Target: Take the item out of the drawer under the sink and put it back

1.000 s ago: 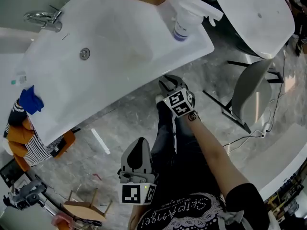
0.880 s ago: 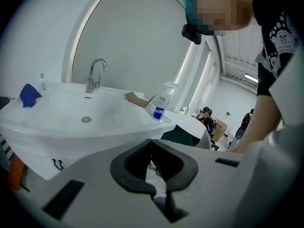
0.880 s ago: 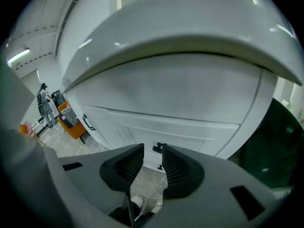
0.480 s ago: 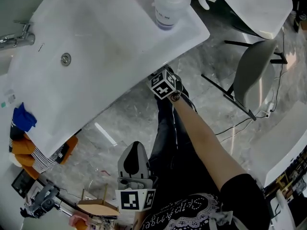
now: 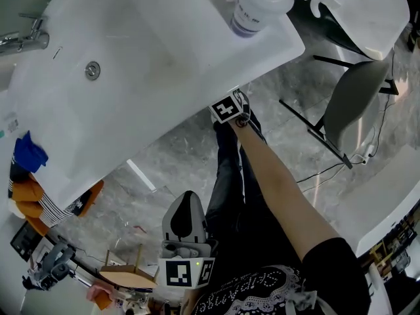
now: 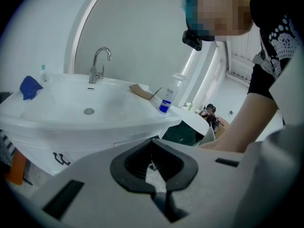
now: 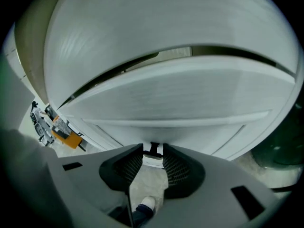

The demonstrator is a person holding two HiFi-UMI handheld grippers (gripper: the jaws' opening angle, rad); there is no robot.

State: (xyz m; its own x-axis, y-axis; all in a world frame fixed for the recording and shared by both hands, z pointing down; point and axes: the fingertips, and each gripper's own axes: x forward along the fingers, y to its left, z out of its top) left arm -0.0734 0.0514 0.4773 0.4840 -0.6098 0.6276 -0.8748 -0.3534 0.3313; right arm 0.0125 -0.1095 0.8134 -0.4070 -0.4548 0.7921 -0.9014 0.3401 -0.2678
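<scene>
The white sink (image 5: 131, 77) fills the upper head view. My right gripper (image 5: 230, 108) reaches under its front rim, so only the marker cube and the person's forearm show there. In the right gripper view the white drawer front (image 7: 180, 94) curves close ahead. Its small black handle (image 7: 153, 149) stands between the fingertips of my right gripper (image 7: 153, 155). The jaws have just been opening and the pads do not press on the handle. My left gripper (image 5: 186, 205) hangs shut and empty over the person's legs, pointing toward the sink (image 6: 71, 108).
A spray bottle (image 5: 252, 8) stands on the sink's right corner, the faucet (image 5: 23, 41) at the far left. A blue cloth (image 5: 29, 153) lies on the left rim. A grey chair (image 5: 348, 110) is to the right and a wooden stool (image 5: 121, 277) at lower left.
My right gripper has dropped and slid in under the sink's front rim, so its jaws are now hidden in the head view. The left gripper has barely shifted.
</scene>
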